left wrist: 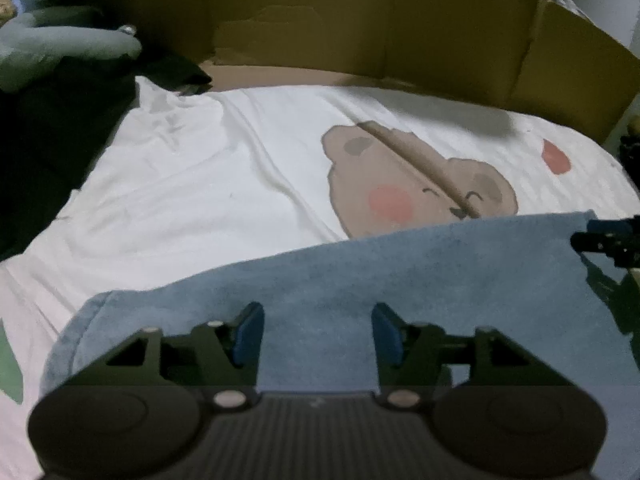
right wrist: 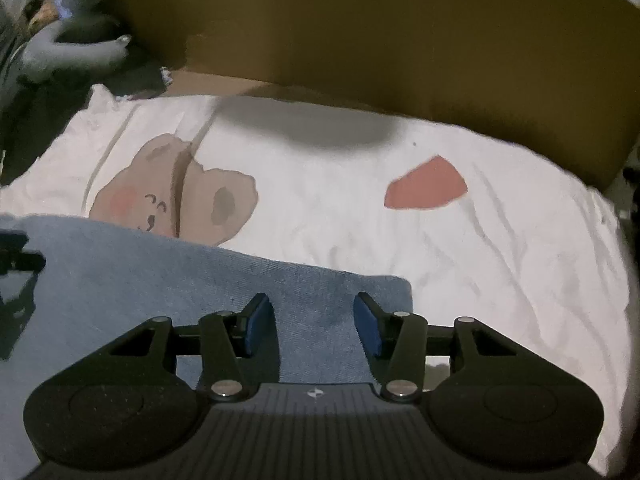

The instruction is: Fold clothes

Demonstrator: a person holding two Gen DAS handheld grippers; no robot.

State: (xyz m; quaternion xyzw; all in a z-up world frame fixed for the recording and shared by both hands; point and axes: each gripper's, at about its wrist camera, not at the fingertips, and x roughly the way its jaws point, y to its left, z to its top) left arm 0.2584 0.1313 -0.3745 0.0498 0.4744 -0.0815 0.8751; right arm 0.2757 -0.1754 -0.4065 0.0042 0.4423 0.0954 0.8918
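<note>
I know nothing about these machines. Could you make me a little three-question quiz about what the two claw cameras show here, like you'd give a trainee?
1. True or false: the left claw is clamped shut on the blue denim garment.
2. Multiple choice: what is printed on the white sheet just beyond the denim? A) a bear face B) a sailing boat C) a row of numbers
3. Short answer: what stands along the far edge of the sheet?

Key
1. False; both the left claw and the right claw are open above the denim.
2. A, the bear face.
3. A brown cardboard wall.
</note>
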